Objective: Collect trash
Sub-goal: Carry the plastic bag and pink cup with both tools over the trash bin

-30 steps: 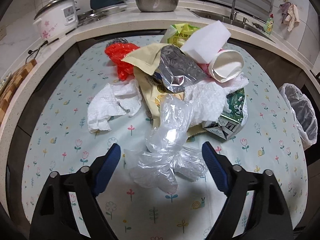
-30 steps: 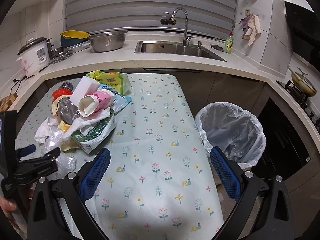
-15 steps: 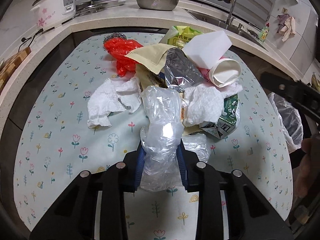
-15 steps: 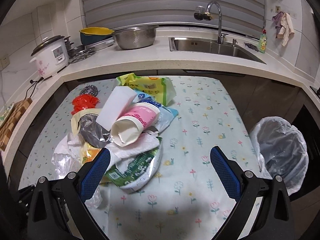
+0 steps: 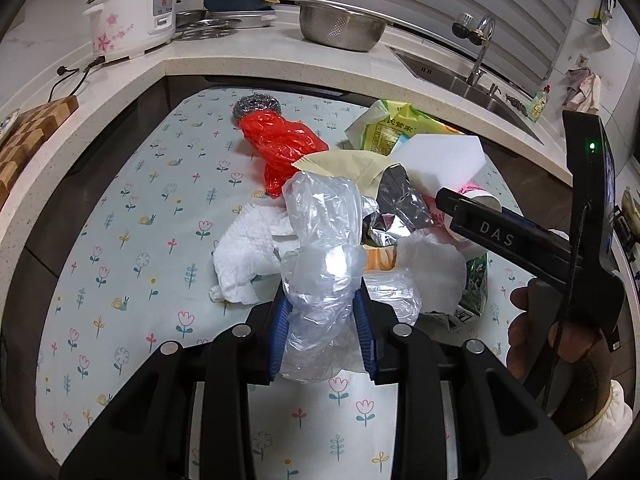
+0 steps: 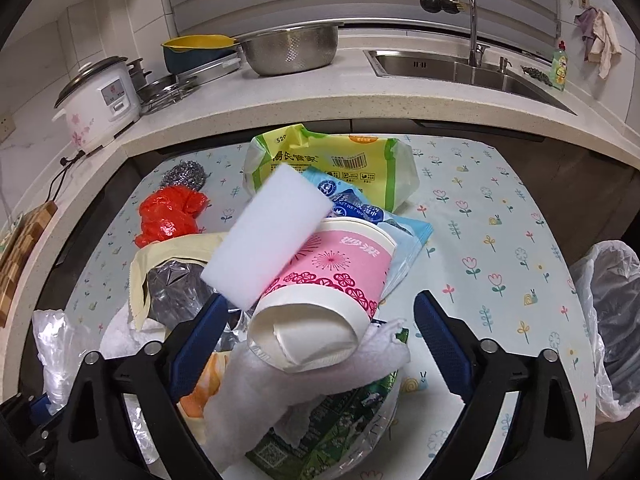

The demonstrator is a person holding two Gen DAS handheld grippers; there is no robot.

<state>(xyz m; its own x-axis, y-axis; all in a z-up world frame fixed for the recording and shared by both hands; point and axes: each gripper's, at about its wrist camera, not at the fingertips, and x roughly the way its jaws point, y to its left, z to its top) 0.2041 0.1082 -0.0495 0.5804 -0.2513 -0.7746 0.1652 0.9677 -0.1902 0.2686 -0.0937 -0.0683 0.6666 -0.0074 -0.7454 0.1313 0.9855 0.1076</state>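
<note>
My left gripper (image 5: 322,320) is shut on a crumpled clear plastic bag (image 5: 324,240), held a little above the flowered tablecloth (image 5: 132,240). Behind it lies the trash pile: a white paper towel (image 5: 248,256), a silver foil wrapper (image 5: 396,208) and a red plastic bag (image 5: 280,144). My right gripper (image 6: 320,340) hangs over the pile with its jaws closing. A pink-and-white paper cup (image 6: 332,280) lies between its pads, untouched by either. A white foam block (image 6: 272,236) leans on the cup.
A yellow-green packet (image 6: 332,160), a blue wipes packet (image 6: 360,208), a steel scourer (image 6: 184,174) and a green carton (image 6: 340,420) belong to the pile. A lined trash bin (image 6: 612,320) stands off the table's right edge. Behind run the counter, rice cooker (image 6: 96,108) and sink (image 6: 460,68).
The left gripper shut on the clear bag and lifted it slightly. The right gripper swung left from the bin side to straddle the paper cup, and its jaws narrowed a little.
</note>
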